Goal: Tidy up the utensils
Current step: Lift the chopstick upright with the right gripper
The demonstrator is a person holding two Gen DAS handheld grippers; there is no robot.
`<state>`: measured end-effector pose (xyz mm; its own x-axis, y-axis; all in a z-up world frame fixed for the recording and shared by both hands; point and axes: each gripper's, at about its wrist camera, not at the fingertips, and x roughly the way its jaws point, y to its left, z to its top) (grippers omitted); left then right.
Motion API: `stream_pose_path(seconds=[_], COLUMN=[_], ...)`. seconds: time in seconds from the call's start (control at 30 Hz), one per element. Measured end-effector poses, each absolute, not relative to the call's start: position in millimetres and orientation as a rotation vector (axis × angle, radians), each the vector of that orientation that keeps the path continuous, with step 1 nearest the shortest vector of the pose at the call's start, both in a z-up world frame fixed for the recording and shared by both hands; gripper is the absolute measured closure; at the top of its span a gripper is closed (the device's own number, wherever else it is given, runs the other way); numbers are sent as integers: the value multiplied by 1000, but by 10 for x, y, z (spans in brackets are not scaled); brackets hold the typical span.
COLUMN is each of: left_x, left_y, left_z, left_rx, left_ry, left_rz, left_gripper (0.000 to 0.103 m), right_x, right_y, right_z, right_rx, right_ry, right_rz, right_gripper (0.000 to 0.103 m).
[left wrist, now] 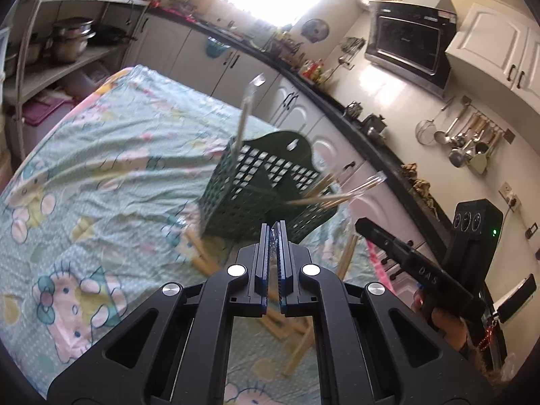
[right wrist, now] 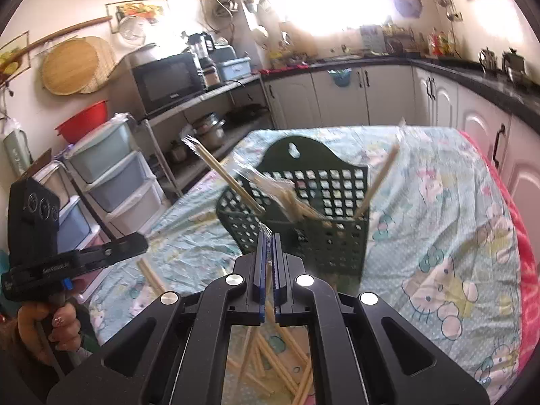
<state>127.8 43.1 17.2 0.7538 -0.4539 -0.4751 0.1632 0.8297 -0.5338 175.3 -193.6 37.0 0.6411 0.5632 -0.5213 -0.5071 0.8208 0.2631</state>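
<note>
Both claws pinch wrapped chopsticks, basket [left wrist: 266, 195] at frame centre.
Left claw [left wrist: 274, 233] and right claw [right wrist: 269, 239] clamped on wrappers; I tip ends into basket.

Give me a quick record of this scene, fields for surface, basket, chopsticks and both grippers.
surface: table under a cartoon-print cloth
basket: dark green, upright on the cloth
in basket: wrapped chopsticks, leaning outward
loose: more chopsticks piled on the cloth, in front of the basket
left gripper: shut on a bit of clear wrapper
right gripper: shut on a bit of clear wrapper
</note>
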Motion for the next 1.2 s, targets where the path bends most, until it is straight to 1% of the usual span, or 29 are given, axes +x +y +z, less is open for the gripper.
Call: stream_pose_path(seconds=[0.57,1.2], left_x=[1352,1423], left_y=[209,300], left_z=[786,1469], left_rx=[-428,-422], left_ry=[547,399], left_rz=[-452,-468], left_gripper=[101,102], right_x=[1511,1478], right_y=[-1912,-1873], right_z=[953,1568], right_rx=[54,57], right_ry=[488,340], right_rz=[676,705], right_gripper=[100,100])
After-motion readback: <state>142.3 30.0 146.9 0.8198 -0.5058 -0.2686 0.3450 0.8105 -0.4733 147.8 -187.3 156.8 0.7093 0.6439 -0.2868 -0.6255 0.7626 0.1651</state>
